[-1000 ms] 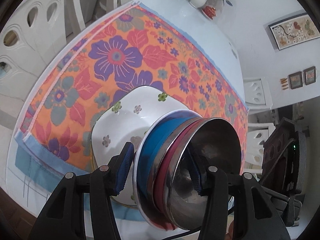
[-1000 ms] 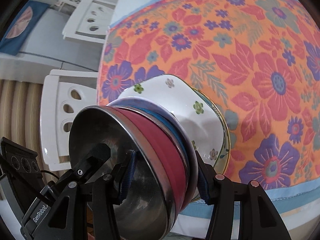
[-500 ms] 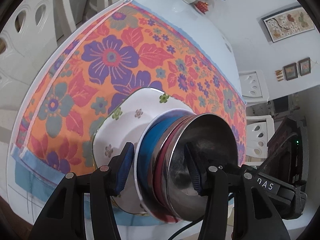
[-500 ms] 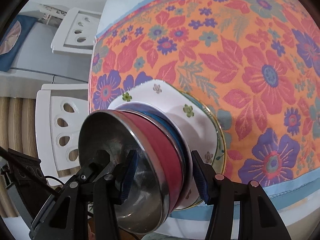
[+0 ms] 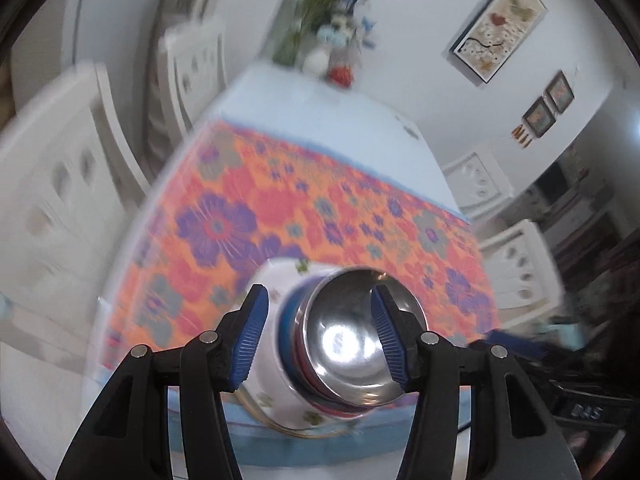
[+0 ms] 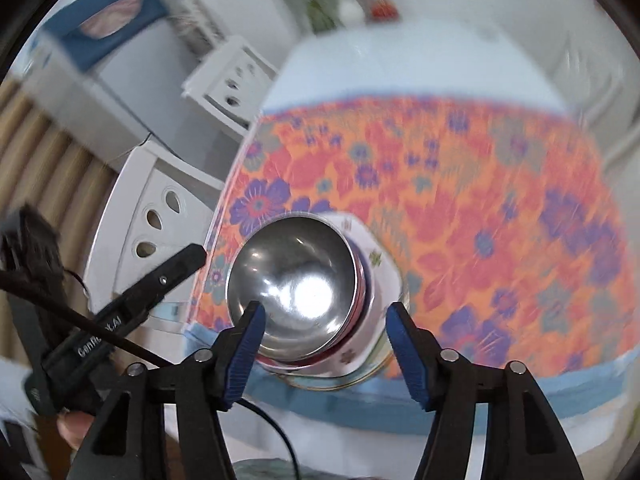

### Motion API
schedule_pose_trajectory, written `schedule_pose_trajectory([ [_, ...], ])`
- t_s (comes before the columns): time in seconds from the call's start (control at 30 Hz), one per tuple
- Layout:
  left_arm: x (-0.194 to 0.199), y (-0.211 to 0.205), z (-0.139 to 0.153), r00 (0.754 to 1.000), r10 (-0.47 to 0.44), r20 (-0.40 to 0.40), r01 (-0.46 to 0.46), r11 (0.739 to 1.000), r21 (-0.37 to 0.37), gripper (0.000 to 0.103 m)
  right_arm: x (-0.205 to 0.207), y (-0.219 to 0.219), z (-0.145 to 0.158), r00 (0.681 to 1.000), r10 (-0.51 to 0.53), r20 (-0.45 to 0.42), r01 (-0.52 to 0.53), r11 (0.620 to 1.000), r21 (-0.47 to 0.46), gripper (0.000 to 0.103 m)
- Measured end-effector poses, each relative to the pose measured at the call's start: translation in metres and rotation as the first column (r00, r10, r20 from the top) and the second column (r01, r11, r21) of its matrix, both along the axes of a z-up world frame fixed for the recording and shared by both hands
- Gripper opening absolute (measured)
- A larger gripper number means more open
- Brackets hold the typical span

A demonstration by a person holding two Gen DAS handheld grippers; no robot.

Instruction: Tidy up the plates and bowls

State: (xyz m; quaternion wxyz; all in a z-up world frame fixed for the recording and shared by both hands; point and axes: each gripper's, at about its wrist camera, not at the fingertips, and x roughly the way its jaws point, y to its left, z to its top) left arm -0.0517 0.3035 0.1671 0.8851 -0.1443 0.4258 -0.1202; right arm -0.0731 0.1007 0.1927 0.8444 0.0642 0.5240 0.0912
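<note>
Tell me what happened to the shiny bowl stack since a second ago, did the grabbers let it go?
Yes. Both grippers let go and pulled up and back: the left gripper and right gripper have just been opening, and their pads no longer press on the steel bowl, which looks farther away. The bowls sit nested on the white flowered plate. The plate stayed in its place near the edge of the flowered tablecloth.

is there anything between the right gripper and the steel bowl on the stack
Nothing visible. The right gripper, open, hangs above the steel bowl, which tops the stack on the floral plate; only air lies between.
</note>
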Motion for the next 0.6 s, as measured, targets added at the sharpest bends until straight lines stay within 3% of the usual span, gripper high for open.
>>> schedule_pose_trajectory([
  [0.03,-0.01,-0.005,0.018,0.997,0.034,0.074,-0.043,0.992,0.116,0.052,-0.004,0.0,0.007,0.999,-0.01,0.031,0.011,0.999,-0.033,0.079],
  [0.1,-0.027,-0.01,0.045,0.978,0.067,0.195,-0.112,0.967,0.23,0.065,-0.01,-0.002,0.019,0.997,-0.005,0.076,0.007,0.999,-0.034,0.079],
  [0.17,-0.044,-0.014,0.069,0.959,0.068,0.277,-0.143,0.955,0.259,0.078,-0.015,-0.008,0.032,0.995,0.011,0.1,-0.009,1.0,-0.021,0.079],
  [0.23,-0.058,-0.018,0.087,0.948,0.062,0.312,-0.147,0.955,0.257,0.078,-0.021,-0.012,0.045,0.992,0.029,0.124,-0.026,0.999,-0.029,0.079],
  [0.33,-0.078,-0.029,0.102,0.945,0.093,0.314,-0.175,0.954,0.245,0.078,-0.033,-0.016,0.059,0.989,0.035,0.147,-0.024,0.996,-0.082,0.079],
  [0.5,-0.111,-0.056,0.1,0.957,0.132,0.259,-0.204,0.939,0.276,0.078,-0.07,-0.026,0.062,0.985,0.019,0.17,-0.006,0.997,-0.072,0.08],
  [0.6,-0.135,-0.069,0.101,0.95,0.15,0.274,-0.233,0.924,0.302,0.078,-0.091,-0.034,0.061,0.985,0.011,0.172,0.0,0.998,-0.061,0.08],
])
